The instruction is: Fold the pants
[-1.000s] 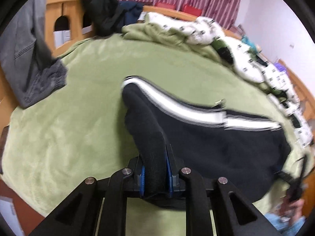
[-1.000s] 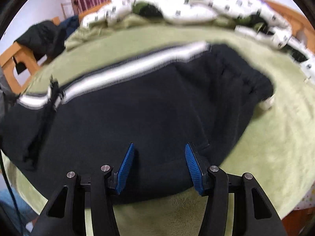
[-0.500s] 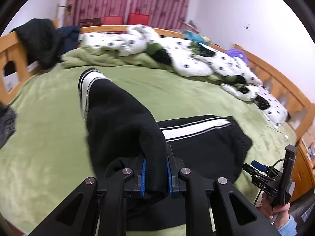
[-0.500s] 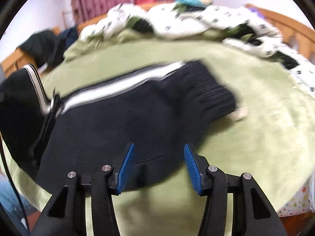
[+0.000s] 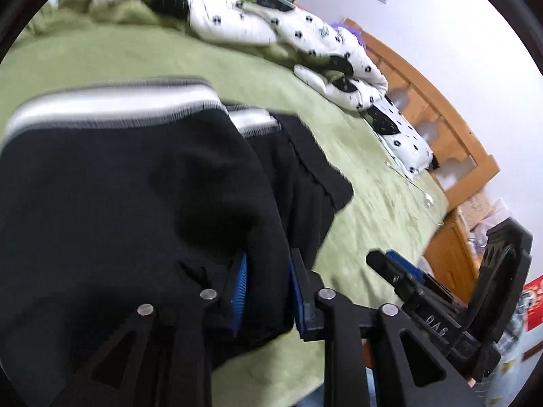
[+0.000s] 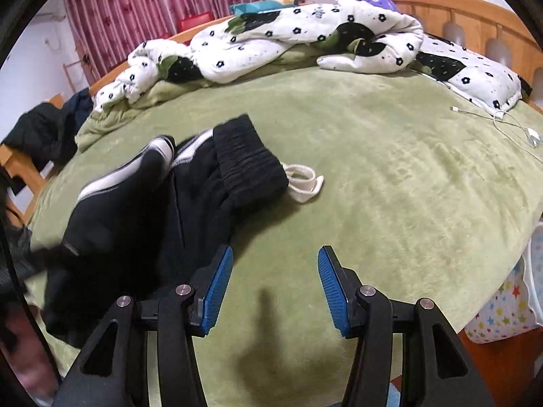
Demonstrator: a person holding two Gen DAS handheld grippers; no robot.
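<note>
Black pants (image 5: 135, 186) with a white side stripe lie on the green blanket (image 5: 366, 176), their leg end doubled over the waist half. My left gripper (image 5: 268, 288) has the folded-over black cloth between its blue pads; its jaws are opening, and the cloth still fills the gap. In the right wrist view the pants (image 6: 142, 210) lie at the left, ribbed waistband (image 6: 247, 159) and white drawstring (image 6: 303, 183) toward the middle. My right gripper (image 6: 275, 281) stands open above bare blanket just right of the pants, nothing between its fingers. It also shows in the left wrist view as the right gripper (image 5: 387, 259).
A white flower-print quilt (image 6: 305, 30) is heaped along the far side of the bed. A white charging cable (image 6: 509, 125) lies at the right. The wooden bed frame (image 6: 475, 17) runs behind, dark clothes (image 6: 44, 129) hang at the left, and the bed's near edge (image 6: 475, 308) drops off.
My left gripper has carried the pant leg across to the right and laid it over the waist half. The right gripper has drawn back off the pants to above bare blanket.
</note>
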